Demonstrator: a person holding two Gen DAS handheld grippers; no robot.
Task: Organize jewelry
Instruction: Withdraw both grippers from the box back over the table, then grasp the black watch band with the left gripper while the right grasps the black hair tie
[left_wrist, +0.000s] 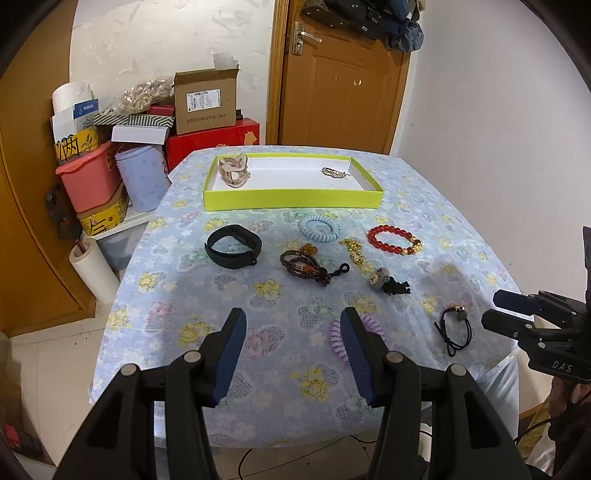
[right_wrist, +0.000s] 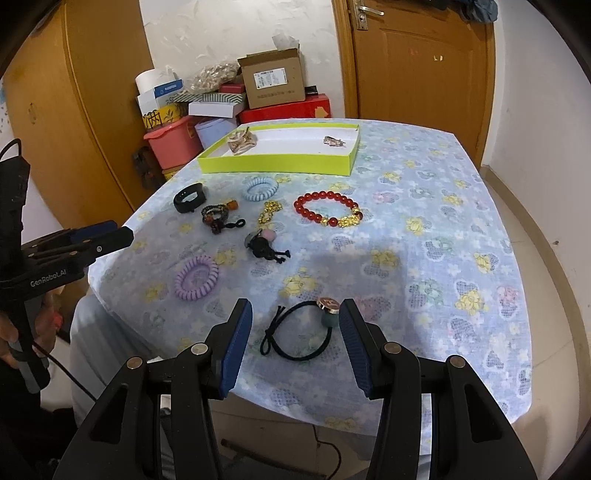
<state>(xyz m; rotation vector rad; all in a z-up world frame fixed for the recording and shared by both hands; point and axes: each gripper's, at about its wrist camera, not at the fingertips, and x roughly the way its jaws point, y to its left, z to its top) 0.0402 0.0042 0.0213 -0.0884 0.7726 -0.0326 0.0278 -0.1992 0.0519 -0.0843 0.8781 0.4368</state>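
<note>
The right hand-held gripper (right_wrist: 295, 332) hangs spread and empty over the near edge of the surface (right_wrist: 443, 229), with the black hair tie (right_wrist: 295, 339) lying flat between its fingers, so this looks like the next piece for the green tray (right_wrist: 273, 162) at the far side. It likely pays to come straight down and pinch at the tie's charm (right_wrist: 328, 310), the bulkiest part. The left hand-held gripper (left_wrist: 291, 354) is spread too, holding nothing, near the purple coil tie (left_wrist: 341, 345).
</note>
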